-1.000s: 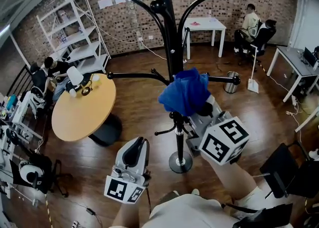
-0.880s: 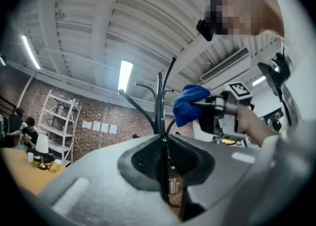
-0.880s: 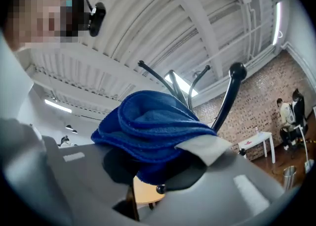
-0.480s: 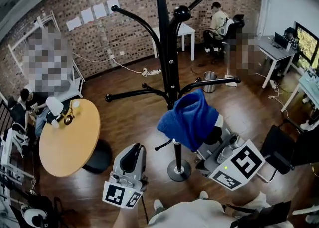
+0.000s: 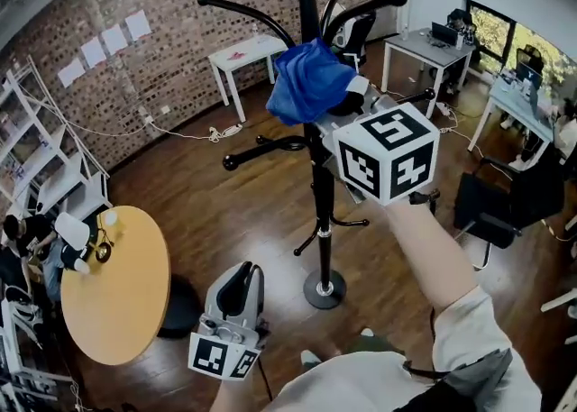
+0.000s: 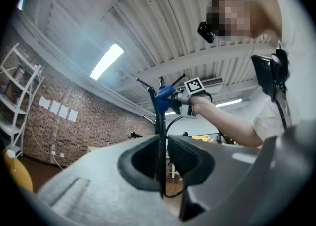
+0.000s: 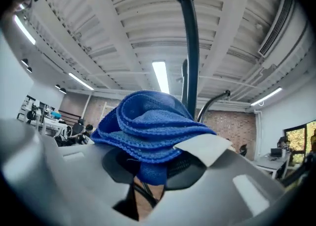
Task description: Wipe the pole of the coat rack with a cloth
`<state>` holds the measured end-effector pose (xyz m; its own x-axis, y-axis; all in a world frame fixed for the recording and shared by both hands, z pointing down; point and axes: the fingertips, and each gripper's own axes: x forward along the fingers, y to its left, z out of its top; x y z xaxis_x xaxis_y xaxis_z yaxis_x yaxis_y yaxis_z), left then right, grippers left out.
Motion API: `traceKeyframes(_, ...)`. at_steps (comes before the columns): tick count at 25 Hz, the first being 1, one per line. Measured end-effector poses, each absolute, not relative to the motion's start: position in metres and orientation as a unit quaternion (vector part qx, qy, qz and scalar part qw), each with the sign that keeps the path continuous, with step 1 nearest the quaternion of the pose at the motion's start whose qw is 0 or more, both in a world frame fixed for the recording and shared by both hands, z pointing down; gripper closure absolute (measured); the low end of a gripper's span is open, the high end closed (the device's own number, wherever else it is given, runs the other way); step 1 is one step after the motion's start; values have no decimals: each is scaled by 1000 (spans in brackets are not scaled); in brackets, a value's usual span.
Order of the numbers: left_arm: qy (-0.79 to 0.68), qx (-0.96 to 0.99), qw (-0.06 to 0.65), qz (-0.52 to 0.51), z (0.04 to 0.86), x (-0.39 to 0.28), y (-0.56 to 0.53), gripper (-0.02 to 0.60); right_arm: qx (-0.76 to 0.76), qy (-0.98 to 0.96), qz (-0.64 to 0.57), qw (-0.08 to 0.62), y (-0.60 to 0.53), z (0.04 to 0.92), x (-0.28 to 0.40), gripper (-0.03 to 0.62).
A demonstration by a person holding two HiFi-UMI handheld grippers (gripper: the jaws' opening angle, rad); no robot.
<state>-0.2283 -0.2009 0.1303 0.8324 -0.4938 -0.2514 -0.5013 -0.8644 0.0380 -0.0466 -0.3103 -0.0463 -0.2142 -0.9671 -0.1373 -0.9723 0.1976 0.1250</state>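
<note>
Jaws, R gripper [image 7: 153, 170]: pinch ribbed blue cloth [image 7: 148, 126] by black pole [image 7: 190, 47].

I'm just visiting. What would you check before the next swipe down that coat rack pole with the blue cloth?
1. Blue cloth clamped in the right gripper jaws: ok.
2. Cloth touching the pole: cannot tell; it sits right at it, high up.
3. Coat rack base flat on the floor, pole upright: ok.
4. Left gripper out of the way: ok; low, jaws shut, empty.
5. Free path downward: not ok; hook arms branch off just below the cloth.
</note>
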Motion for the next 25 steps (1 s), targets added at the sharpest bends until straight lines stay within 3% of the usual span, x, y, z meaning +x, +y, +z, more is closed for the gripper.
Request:
traceKeyframes(6,226,-964,-3,142,129,-213,-202,535,-660,751,10,-21,-309,28,-36,500)
traceKeyframes(12,211,-965,-1,155,118,-206,-209,535,-610,786,80,64,-237,-4,-66,500)
traceKeyframes(14,216,-965,-2,149,126,-207,-214,535,-583,807,88,43,-197,41,-96,499)
traceKeyframes(17,228,-965,-15,126,145,-208,-224,535,-577,816,0,-30,-184,170,-124,500)
traceKeyframes(20,233,-965,-19,119,153,-204,-232,535,-648,760,-9,-51,-228,228,-94,500)
traceKeyframes(25,219,-969,-28,112,159,-199,-232,535,-721,689,48,-43,-301,191,-50,499)
